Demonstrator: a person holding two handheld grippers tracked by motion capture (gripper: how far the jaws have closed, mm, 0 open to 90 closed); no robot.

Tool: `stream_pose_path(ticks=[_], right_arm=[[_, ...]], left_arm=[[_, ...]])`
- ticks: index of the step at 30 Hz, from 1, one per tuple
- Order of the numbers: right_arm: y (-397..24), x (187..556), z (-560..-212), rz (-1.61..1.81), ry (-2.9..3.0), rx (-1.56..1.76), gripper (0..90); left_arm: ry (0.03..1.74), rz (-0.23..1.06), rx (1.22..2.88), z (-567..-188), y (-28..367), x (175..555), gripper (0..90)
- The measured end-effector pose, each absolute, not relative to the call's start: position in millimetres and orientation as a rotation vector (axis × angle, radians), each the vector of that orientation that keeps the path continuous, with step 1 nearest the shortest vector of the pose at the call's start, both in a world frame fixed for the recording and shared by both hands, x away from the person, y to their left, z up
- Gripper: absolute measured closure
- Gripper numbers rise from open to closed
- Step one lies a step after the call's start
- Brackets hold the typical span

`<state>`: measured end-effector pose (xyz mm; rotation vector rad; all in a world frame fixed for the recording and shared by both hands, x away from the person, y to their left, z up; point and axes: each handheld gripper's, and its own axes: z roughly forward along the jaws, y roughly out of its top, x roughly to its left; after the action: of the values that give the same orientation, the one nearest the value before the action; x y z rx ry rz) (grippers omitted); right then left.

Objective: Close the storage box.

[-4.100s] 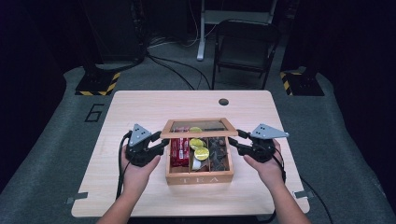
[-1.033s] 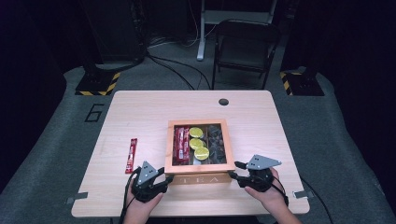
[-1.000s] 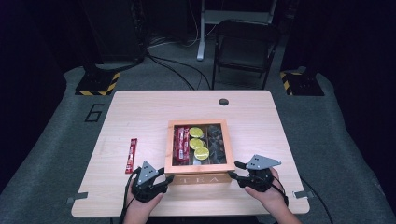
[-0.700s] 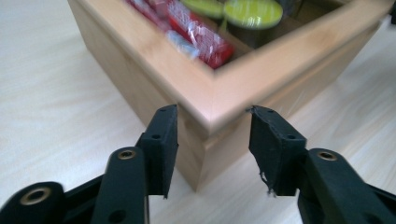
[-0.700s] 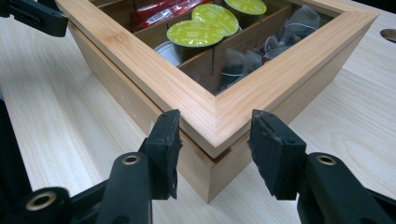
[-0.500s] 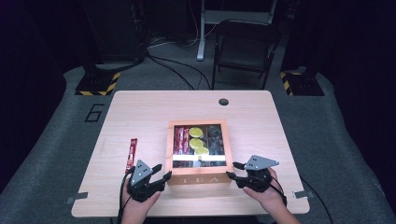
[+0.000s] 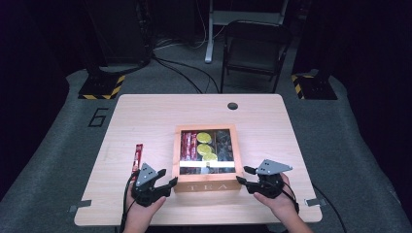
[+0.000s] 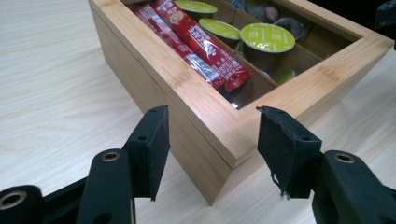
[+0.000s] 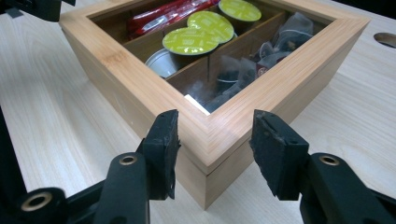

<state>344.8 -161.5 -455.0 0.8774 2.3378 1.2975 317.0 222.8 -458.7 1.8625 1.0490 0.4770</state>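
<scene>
A wooden box [image 7: 206,187] marked TEA stands near the table's front edge, its glass lid down. Under the glass lie red stick packets [image 8: 196,42], green-topped capsules [image 9: 201,30] and dark tea bags [image 9: 275,44]. My left gripper [image 7: 169,177] is at the front left corner. Its jaws [image 8: 211,111] have just been opening and straddle that corner of the box [image 8: 196,98] without pressing on it. My right gripper [image 7: 243,174] is at the front right corner, and its pads [image 9: 163,140] lie against the two faces of the box [image 9: 224,126] there.
One red stick packet [image 7: 138,156] lies loose on the table [image 7: 145,121], left of the box and just beyond my left gripper. A round cable hole [image 7: 232,106] sits at the table's far edge, and a folding chair [image 7: 252,48] stands behind it.
The lid that stood up four seconds ago is down. Both hands have come from the box's sides to its front corners. Over the last second the left gripper shifted slightly; the right stayed.
</scene>
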Motion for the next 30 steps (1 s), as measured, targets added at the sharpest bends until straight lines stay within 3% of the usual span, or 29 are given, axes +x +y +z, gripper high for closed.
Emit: stream_pose_path(ticks=[13,25,30], right_arm=[[-181.4,350.8,-446.9,1.313,2.247,0.963,49.5],[-196.2,360.1,-457.1,1.271,2.198,1.048,47.5],[-198.3,363.6,-468.6,1.209,2.211,1.055,47.0]], left_arm=[[1.115,0.536,1.807,-450.3,256.1,323.2,43.5],[1.182,0.535,1.779,-468.0,276.2,327.9,42.1],[1.188,0.537,1.775,-474.8,275.4,330.1,35.6]])
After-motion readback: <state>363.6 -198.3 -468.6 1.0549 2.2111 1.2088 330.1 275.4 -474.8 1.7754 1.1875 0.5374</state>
